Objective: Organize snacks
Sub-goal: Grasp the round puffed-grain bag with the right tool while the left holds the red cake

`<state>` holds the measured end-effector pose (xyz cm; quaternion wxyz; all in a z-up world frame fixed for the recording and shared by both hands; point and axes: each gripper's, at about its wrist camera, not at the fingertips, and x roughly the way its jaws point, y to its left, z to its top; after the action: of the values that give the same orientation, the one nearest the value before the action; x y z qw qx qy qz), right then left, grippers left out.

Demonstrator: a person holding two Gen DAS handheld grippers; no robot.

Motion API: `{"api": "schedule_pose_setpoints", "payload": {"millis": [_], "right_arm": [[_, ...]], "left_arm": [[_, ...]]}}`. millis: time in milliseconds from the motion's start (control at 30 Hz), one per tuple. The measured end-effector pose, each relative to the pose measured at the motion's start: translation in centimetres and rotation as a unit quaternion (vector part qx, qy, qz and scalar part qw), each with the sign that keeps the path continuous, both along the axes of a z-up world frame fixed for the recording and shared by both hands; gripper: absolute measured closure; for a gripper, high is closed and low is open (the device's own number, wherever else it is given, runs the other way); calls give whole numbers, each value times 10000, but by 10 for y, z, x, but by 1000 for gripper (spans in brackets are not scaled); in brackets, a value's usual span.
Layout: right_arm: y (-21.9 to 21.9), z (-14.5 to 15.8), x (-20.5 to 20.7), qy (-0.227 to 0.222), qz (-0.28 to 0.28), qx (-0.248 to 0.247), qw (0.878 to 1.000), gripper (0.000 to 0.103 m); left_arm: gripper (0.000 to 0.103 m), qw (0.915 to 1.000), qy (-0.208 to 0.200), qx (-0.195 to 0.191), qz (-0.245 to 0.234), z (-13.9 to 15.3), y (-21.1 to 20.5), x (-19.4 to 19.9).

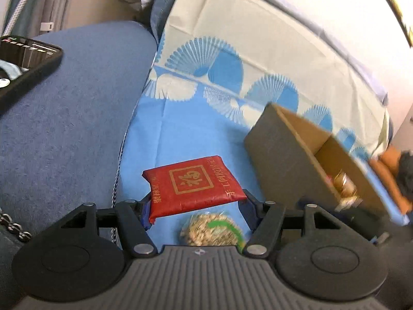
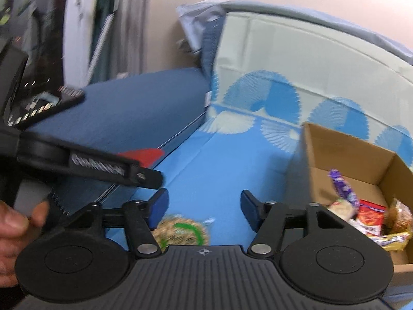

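My left gripper (image 1: 197,204) is shut on a flat red packet (image 1: 192,183) with gold characters and holds it above the blue sheet. A clear bag of pale nuts with a green mark (image 1: 211,228) lies on the sheet under it. The same bag (image 2: 180,231) lies just below my right gripper (image 2: 204,206), which is open and empty. A cardboard box (image 2: 343,144) stands to the right with several snack packs (image 2: 369,219) inside. The box (image 1: 289,149) also shows in the left wrist view. The left gripper with the red packet (image 2: 143,155) shows at the left of the right wrist view.
A dark blue cushion (image 1: 72,108) lies to the left with a black phone (image 1: 23,62) on it. A pale cloth with blue fan shapes (image 1: 232,59) covers the back. A hand (image 2: 15,222) holds the left gripper's handle.
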<state>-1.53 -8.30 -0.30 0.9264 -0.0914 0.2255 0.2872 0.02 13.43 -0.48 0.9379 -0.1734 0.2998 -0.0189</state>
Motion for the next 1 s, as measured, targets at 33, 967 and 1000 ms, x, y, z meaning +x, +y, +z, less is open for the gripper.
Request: {"api": "schedule_pose_setpoints", "payload": {"millis": [33,967,1000], "right_arm": [[6,-4,-1,62,102,-98,9999,28],[42,-77,48,1536,-88,-418,9872,24],[41,-76,48,1544,-100,-398,9871,24]], "left_arm": [[33,9999,-65,-103,8,0,3,-2],[32,9991,225,320,-149,-8,-7,10],[32,9991,226,322,-152,-8,-7,10]]}}
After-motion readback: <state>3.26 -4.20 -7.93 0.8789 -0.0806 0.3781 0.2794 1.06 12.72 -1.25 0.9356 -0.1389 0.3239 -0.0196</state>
